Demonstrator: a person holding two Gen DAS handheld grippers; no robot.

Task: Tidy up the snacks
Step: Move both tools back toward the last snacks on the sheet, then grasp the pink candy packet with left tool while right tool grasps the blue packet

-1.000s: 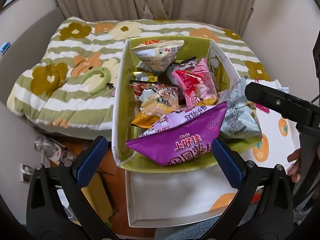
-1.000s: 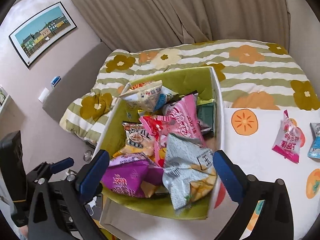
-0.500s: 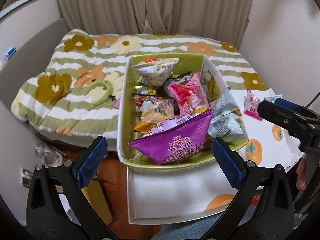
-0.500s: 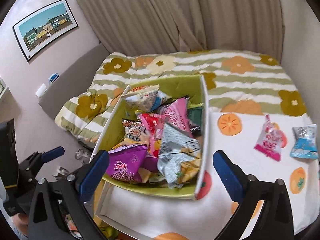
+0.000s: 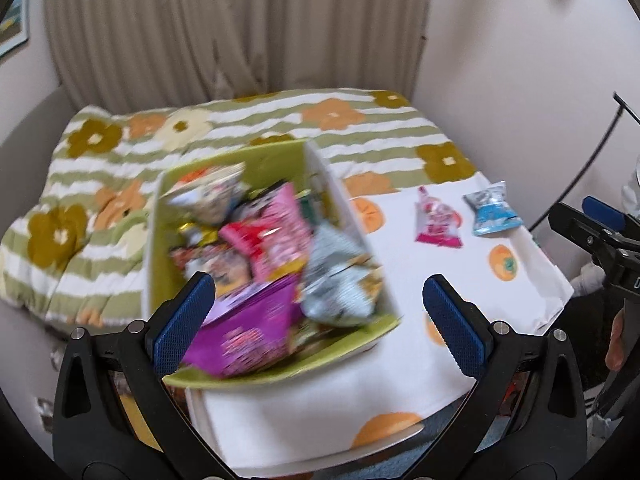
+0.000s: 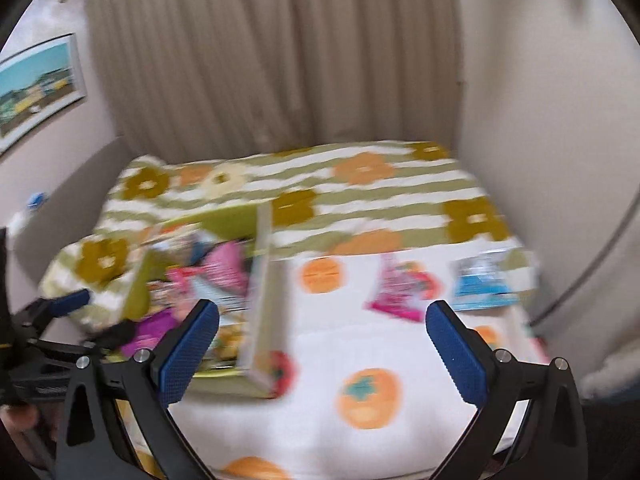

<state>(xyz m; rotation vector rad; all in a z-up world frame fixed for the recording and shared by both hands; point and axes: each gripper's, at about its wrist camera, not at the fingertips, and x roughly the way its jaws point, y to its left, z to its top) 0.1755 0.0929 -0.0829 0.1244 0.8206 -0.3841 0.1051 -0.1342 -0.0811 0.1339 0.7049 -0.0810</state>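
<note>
A green fabric bin [image 5: 276, 368] [image 6: 264, 264] full of snack bags stands at the left of a white cloth with orange fruit prints [image 5: 400, 380] [image 6: 360, 340]. A purple bag [image 5: 248, 328], a silver bag [image 5: 340, 284] and a pink bag [image 5: 276, 232] lie on top. A pink packet [image 5: 436, 222] [image 6: 400, 288] and a blue packet [image 5: 494, 210] [image 6: 482, 284] lie loose on the cloth, far right. My left gripper [image 5: 318, 322] is open and empty, near the bin's front. My right gripper [image 6: 322, 354] is open and empty over the cloth.
A green-striped flowered bedspread [image 5: 240, 128] lies behind the bin, with beige curtains [image 5: 240, 28] at the back. The right gripper shows at the right edge of the left wrist view [image 5: 592, 232]. A framed picture [image 6: 36, 88] hangs on the left wall. Both views are blurred.
Both grippers have pulled back and swung right. The two loose packets on the cloth have come into both views. Both stay open and empty.
</note>
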